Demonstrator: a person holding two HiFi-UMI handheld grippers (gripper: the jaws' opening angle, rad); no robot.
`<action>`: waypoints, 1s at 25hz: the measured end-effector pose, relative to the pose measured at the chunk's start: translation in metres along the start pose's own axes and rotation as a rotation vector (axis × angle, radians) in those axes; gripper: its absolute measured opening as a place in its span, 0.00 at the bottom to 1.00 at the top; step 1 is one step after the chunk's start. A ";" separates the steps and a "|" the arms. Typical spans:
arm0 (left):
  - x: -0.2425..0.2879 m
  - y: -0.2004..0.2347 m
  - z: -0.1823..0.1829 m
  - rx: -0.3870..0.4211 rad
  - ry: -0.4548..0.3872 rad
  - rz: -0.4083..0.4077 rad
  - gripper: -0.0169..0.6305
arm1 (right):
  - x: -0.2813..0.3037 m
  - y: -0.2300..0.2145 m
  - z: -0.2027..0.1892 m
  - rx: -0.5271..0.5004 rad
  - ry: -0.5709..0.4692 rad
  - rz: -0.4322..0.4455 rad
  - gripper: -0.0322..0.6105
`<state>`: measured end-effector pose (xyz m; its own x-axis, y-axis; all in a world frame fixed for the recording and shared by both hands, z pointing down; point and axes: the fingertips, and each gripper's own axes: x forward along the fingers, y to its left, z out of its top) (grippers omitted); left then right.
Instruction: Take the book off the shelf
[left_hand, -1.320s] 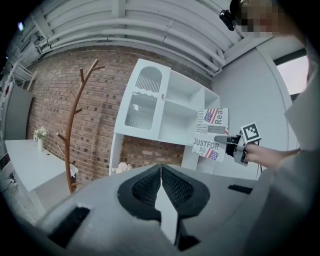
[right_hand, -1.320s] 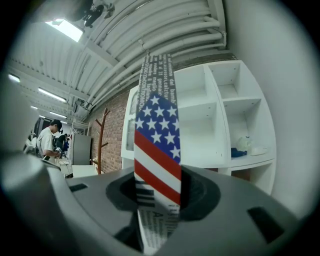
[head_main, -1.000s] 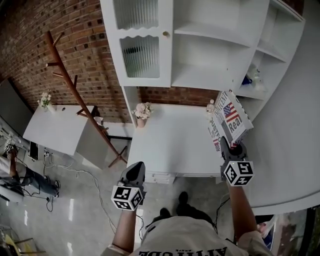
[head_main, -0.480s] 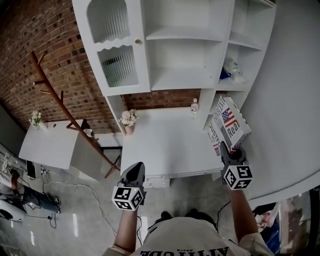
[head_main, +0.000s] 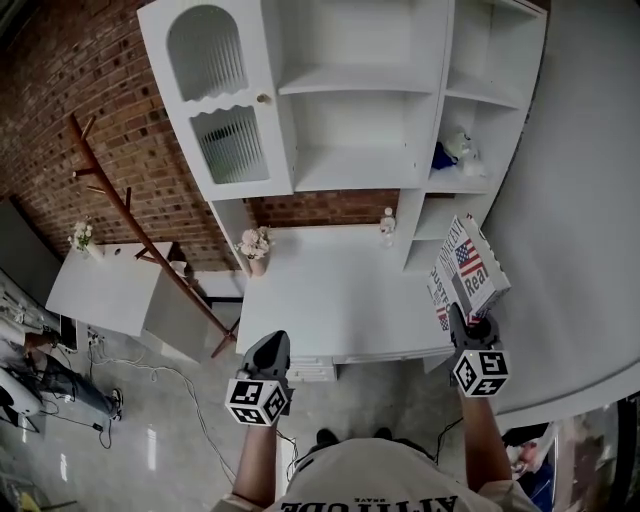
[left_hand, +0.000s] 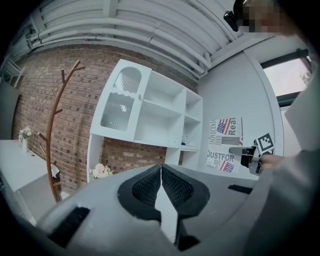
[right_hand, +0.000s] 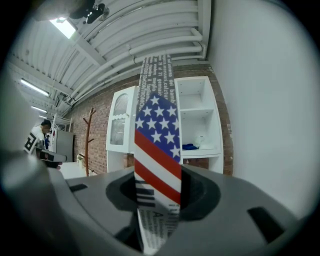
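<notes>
The book (head_main: 466, 272), with a stars-and-stripes cover and newsprint lettering, stands upright in my right gripper (head_main: 463, 314), which is shut on its lower edge. It hangs clear of the white shelf unit (head_main: 350, 120), over the right end of the white desk (head_main: 340, 290). In the right gripper view the book (right_hand: 156, 160) rises between the jaws of the right gripper (right_hand: 157, 200). My left gripper (head_main: 266, 350) is shut and empty in front of the desk's edge. The left gripper view shows that gripper (left_hand: 161, 184) with pads together, and the book (left_hand: 225, 145) to the right.
A wooden coat rack (head_main: 130, 215) leans by the brick wall. A flower vase (head_main: 255, 245) and a small figure (head_main: 387, 225) stand on the desk. Blue and white items (head_main: 450, 152) lie in a right shelf compartment. A grey wall (head_main: 580, 250) runs close on the right.
The right gripper has carried the book back from the shelf unit and a little lower in the view. The shelf now sits farther off, and the left gripper has drawn back too.
</notes>
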<state>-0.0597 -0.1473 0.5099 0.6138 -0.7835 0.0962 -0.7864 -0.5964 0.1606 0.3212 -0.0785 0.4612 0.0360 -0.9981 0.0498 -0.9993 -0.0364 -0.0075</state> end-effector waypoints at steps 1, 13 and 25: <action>0.000 -0.003 0.000 0.000 -0.002 0.006 0.07 | -0.001 -0.005 -0.002 0.001 0.000 -0.001 0.31; 0.005 -0.018 0.006 0.007 -0.018 0.040 0.07 | -0.005 -0.031 -0.011 0.017 0.007 -0.002 0.31; 0.008 -0.021 0.012 0.010 -0.032 0.045 0.07 | -0.001 -0.029 -0.004 -0.002 -0.009 0.013 0.31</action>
<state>-0.0388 -0.1427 0.4959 0.5758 -0.8144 0.0717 -0.8137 -0.5623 0.1474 0.3496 -0.0762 0.4650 0.0230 -0.9989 0.0404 -0.9997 -0.0233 -0.0065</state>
